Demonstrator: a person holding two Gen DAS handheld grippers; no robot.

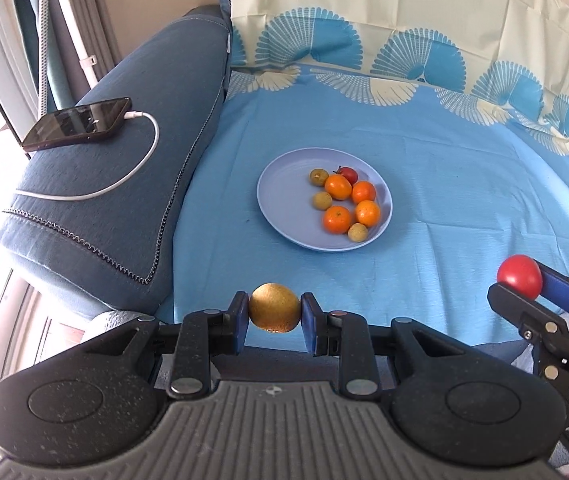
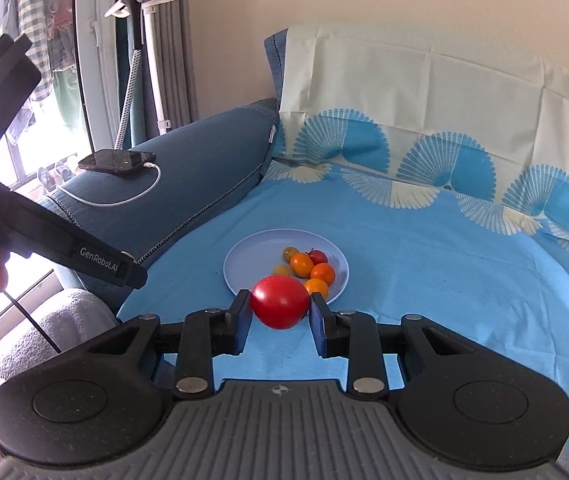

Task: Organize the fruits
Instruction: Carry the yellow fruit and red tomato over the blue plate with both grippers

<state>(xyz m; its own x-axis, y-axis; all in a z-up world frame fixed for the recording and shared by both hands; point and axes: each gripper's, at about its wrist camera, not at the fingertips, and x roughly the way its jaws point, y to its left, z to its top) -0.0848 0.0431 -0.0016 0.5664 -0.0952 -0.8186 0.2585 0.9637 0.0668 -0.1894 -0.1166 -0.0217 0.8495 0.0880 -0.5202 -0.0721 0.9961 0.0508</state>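
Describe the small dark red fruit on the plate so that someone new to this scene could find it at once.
On the blue cloth lies a pale blue plate with a cluster of small fruits. The small dark red fruit sits at the cluster's far edge, touching an orange one. It is the only red fruit on the plate; its neighbours are orange or yellow-green.
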